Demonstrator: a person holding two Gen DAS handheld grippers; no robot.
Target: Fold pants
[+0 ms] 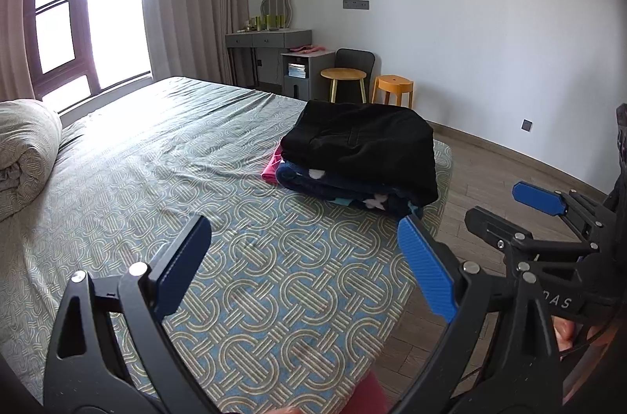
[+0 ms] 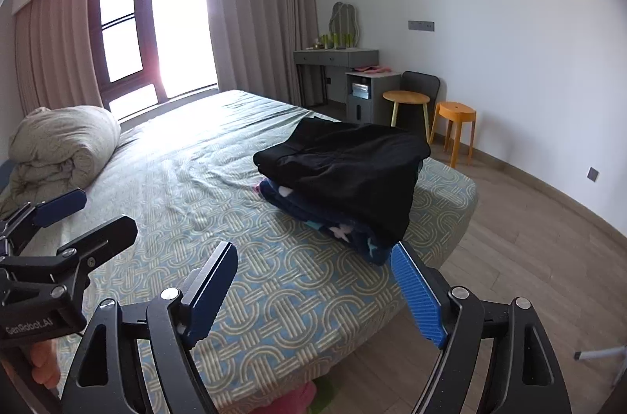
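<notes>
Patterned bed [image 2: 274, 296]; folded black pants [image 2: 345, 159] stacked. "GenRobot.AI" left gripper [image 1: 305, 265], right gripper [image 2: 313, 292]: both released, empty.

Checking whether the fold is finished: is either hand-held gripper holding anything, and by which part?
Nothing. The left hand-held gripper and right hand-held gripper are open, short of the folded black pants.

The patterned bed [image 1: 274, 288] bears folded black pants [image 1: 364, 143] atop stacked clothes.

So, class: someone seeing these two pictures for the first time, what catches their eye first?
The stack of folded clothes near the bed's corner, black pants on top. Then the blue-padded left gripper and right gripper, both open and empty in the foreground. The bright window glares behind.
</notes>
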